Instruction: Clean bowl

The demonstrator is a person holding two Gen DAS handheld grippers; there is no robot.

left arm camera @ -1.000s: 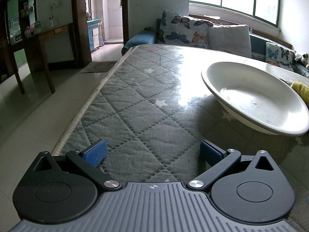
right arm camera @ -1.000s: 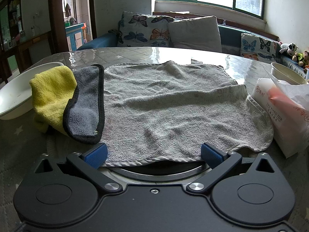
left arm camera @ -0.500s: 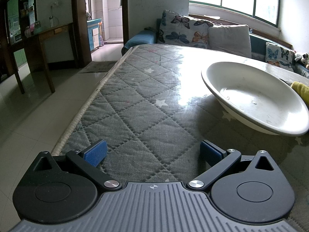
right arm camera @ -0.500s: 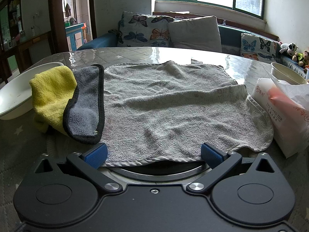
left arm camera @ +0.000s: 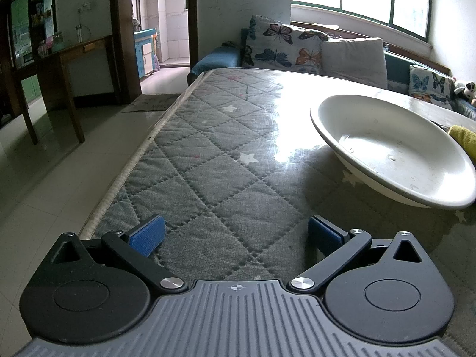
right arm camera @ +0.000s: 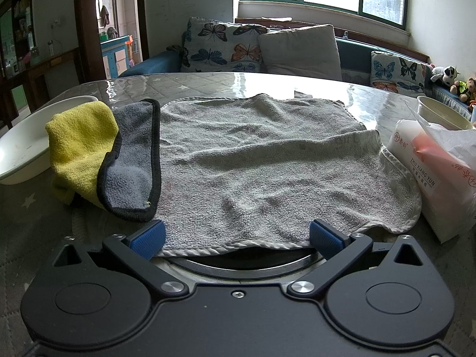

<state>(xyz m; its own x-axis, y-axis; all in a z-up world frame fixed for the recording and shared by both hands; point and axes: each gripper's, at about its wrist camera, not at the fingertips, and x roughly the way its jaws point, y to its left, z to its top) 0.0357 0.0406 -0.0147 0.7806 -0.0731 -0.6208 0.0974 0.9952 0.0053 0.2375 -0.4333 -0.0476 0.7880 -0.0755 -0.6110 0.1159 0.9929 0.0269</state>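
Both grippers stand with their jaws wide apart and hold nothing. Left gripper (left arm camera: pixel 236 233) hovers low over the table (left arm camera: pixel 208 160), and the bowl (left arm camera: pixel 392 151) lies ahead of it to the right, apart from the blue pads. From the right gripper (right arm camera: pixel 236 235) the same bowl (right arm camera: pixel 26 145) is far to the left, near the table edge.

The table is long, covered with a grey quilted cloth with diamond stitching and small white stars under a shiny clear sheet. The grey towel (right arm camera: pixel 267 166) is spread flat in front of the right gripper; it is rough terry with a pale hem, and its near edge lies over a dark round rim (right arm camera: pixel 238 266) between the pads. The bowl is white, wide, shallow and smooth, with small drops inside. A folded cloth (right arm camera: pixel 101 154), yellow on one side and grey with black edging on the other, lies between the bowl and the towel, overlapping the towel's left edge. A soft white tissue pack (right arm camera: pixel 431 172) lies just beside the towel on the right.
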